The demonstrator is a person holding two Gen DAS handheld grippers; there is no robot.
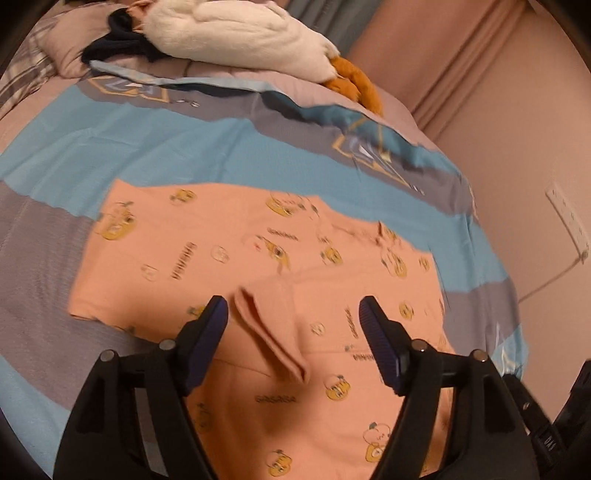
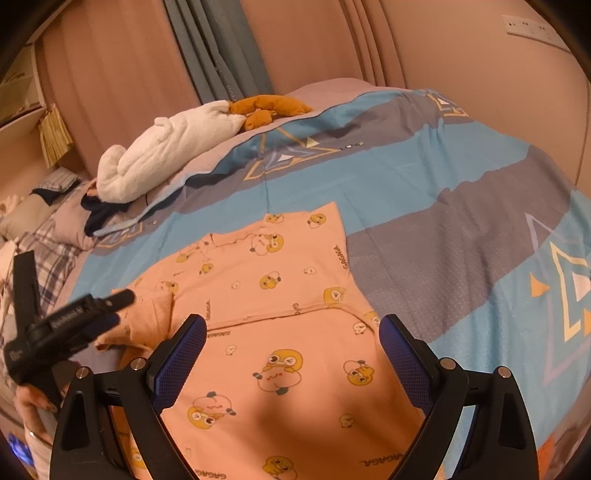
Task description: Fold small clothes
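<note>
Before you: peach garment (image 2: 280, 295) flat on striped bed (image 2: 443, 206); your right gripper (image 2: 291, 354), jaws apart, above it; left gripper (image 2: 74, 321) at its sleeve.

Left wrist view is smearing w/ motion blur: prints on the pink shirt (image 1: 258, 258) ahead of the jaws aren't readable. Shirt's near hem is running off the bottom edge, under the tool. Plush toy (image 1: 236, 33) far ahead is getting cropped at top.
</note>
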